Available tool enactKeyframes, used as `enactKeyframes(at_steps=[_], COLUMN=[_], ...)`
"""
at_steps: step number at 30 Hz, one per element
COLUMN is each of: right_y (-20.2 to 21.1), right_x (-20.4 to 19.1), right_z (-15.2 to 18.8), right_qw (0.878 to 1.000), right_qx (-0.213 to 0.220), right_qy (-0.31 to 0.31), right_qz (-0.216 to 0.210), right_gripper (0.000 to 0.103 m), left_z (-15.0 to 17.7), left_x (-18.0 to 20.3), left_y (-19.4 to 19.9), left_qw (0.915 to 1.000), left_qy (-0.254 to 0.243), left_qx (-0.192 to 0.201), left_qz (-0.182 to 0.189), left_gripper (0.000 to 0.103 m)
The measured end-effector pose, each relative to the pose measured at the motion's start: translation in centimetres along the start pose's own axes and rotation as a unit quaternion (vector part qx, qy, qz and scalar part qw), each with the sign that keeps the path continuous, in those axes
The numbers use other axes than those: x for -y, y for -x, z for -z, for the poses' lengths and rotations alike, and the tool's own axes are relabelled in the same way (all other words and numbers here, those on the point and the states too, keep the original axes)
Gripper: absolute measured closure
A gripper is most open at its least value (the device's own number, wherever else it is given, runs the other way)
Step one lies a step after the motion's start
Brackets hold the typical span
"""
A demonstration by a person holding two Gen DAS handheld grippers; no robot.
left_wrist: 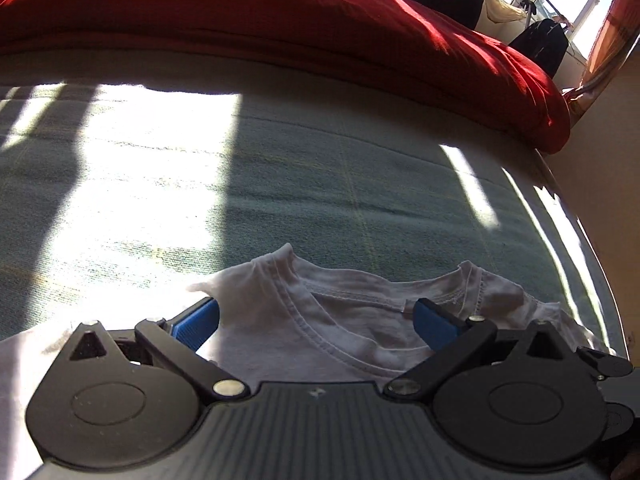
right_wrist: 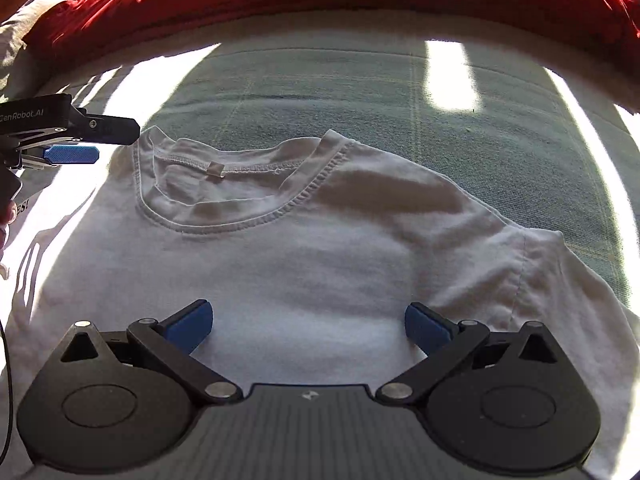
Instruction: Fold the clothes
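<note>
T-shirt [right_wrist: 320, 248] on bed [right_wrist: 500, 128]

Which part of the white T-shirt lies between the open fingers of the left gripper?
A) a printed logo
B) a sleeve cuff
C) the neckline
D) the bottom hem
C: in the left wrist view the left gripper stands open, with the stitched neckline of the white T-shirt between its blue pads.

White t-shirt [right_wrist: 304, 248] lying flat, front up (neckline wrinkled), on green bedcover [right_wrist: 360, 80]
</note>
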State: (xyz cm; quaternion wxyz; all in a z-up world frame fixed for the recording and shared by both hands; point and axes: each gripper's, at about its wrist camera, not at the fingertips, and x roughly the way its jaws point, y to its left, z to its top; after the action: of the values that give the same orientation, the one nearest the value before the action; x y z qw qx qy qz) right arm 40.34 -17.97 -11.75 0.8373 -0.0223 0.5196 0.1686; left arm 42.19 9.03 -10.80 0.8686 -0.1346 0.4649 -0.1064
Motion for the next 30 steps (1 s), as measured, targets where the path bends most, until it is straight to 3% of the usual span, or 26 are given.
enactKeyframes(at_steps=[3,8,12,15,23,27,30], right_y=[-0.2,-0.3,-0.5,-0.7,-1.5,-2.9,-3.6], right_x=[-0.3,-0.6,-0.4,-0.3,0.0,0.1,0.2], right_z=[0.3,0.3,-0.6,-1.5,-3.9,-4.7,-5.6], right_qw=[1.000,1.000,1.000,1.000,0.999,0.999,0.999], right_qx=[0.008,0.013,0.014,0.017,0.026,0.037,0.040], right_qy=[0.009,0.019,0.016,0.010,-0.005,0.001,0.006], right_qz=[0.010,0.017,0.009,0.000,-0.022,-0.011,-0.006], right_gripper=[0.000,0.000,0.000,0.000,0.000,0.000,0.000], left_z=[0.2,-1.9,-3.8,-3.3,1.2,3.4,4.0], left_x=[0.5,1.1,1.5,1.2,0.2,-0.3,-0.6], left_y=[-2.2,-4.5,-3.9,-1.6,2.0,3.7,2.0], left_qw=[0.9992,0.9985,0.9976,0.9978,0.9986,0.9982,0.9964], left_qy=[-0.022,-0.039,-0.051,-0.048,-0.018,-0.004,-0.014], left_qx=[-0.032,-0.020,-0.004,0.010,-0.023,-0.039,-0.054], left_qz=[-0.003,-0.034,-0.048,-0.046,-0.045,-0.045,-0.064], left_gripper=[0.001,0.001,0.001,0.001,0.001,0.001,0.001])
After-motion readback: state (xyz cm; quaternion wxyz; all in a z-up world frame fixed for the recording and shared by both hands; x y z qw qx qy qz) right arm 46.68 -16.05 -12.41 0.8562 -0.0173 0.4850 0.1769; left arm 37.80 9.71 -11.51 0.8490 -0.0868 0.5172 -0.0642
